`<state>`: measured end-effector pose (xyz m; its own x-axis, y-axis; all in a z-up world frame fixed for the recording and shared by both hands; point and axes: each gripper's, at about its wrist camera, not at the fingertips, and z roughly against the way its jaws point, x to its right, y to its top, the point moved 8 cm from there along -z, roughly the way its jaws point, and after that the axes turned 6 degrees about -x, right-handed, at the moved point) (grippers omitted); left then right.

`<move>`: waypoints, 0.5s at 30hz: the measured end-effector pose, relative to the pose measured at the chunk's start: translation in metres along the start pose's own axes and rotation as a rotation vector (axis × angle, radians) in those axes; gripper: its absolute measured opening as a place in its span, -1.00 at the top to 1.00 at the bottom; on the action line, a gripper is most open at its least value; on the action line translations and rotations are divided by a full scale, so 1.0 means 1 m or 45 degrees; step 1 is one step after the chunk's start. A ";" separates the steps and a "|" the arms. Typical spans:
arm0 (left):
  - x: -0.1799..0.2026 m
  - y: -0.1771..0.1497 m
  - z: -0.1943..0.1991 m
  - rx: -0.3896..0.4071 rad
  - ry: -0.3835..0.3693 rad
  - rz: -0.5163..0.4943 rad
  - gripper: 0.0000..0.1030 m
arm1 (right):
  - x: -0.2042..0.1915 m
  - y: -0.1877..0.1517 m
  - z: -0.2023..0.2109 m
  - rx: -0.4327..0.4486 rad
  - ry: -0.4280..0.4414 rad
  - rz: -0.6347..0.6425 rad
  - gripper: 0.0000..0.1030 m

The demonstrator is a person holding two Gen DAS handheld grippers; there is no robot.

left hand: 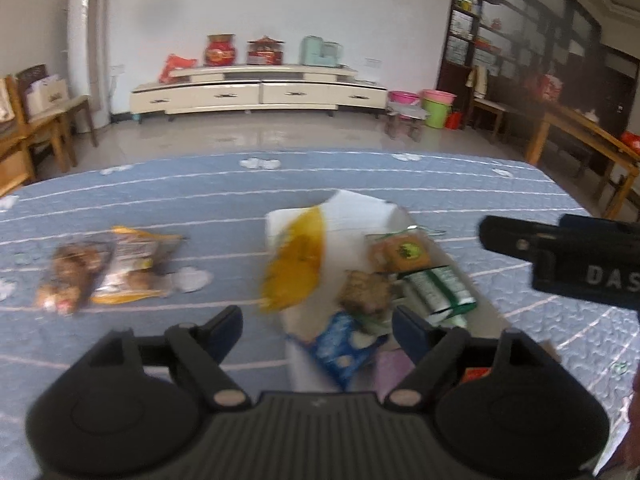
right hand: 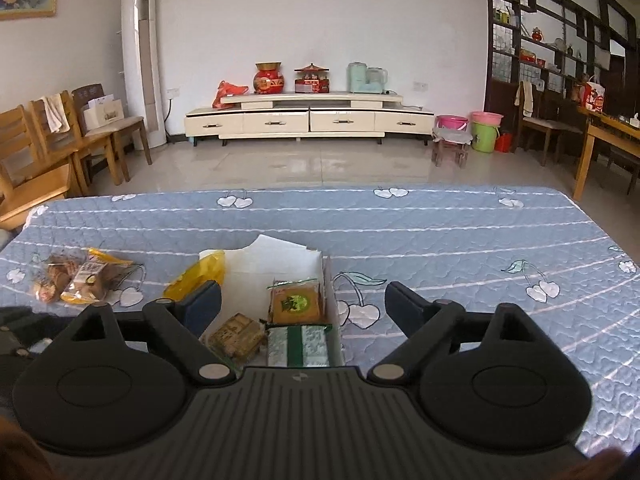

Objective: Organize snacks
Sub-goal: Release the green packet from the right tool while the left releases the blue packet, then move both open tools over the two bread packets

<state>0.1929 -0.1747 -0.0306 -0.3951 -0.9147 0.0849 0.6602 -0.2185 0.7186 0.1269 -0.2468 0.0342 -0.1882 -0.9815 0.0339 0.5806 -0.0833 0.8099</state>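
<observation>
A white box (right hand: 280, 258) sits on the blue quilted tablecloth (right hand: 440, 240). In it lie an orange packet with a green circle (right hand: 297, 304), a green and white packet (right hand: 299, 346) and a brown packet (right hand: 236, 338). The left wrist view, blurred, also shows a blue packet (left hand: 344, 348) at the near end of the box (left hand: 356, 210). A yellow bag (left hand: 296, 260) droops over the box's left rim. My left gripper (left hand: 318, 326) hangs open over the blue packet, pads apart from it. My right gripper (right hand: 304, 298) stands wide open above the box, holding nothing.
Two snack packets, one clear with brown pieces (right hand: 52, 278) and one orange-edged (right hand: 94, 280), lie on the cloth left of the box. The right tool's black body (left hand: 560, 256) juts in from the right. Wooden chairs (right hand: 48, 148) stand beyond the table's left end.
</observation>
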 end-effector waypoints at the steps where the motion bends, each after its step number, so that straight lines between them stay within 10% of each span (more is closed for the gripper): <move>1: -0.006 -0.002 0.004 0.001 0.013 0.008 -0.60 | -0.003 -0.001 0.003 -0.002 0.004 0.001 -1.00; 15: -0.095 -0.040 0.059 0.016 0.196 0.123 -0.60 | -0.072 -0.024 0.012 -0.061 0.140 0.058 -1.00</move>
<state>0.1664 -0.0594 -0.0271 -0.2275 -0.9726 0.0481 0.6817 -0.1238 0.7210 0.1172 -0.1722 0.0197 -0.0741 -0.9972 0.0032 0.6244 -0.0438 0.7799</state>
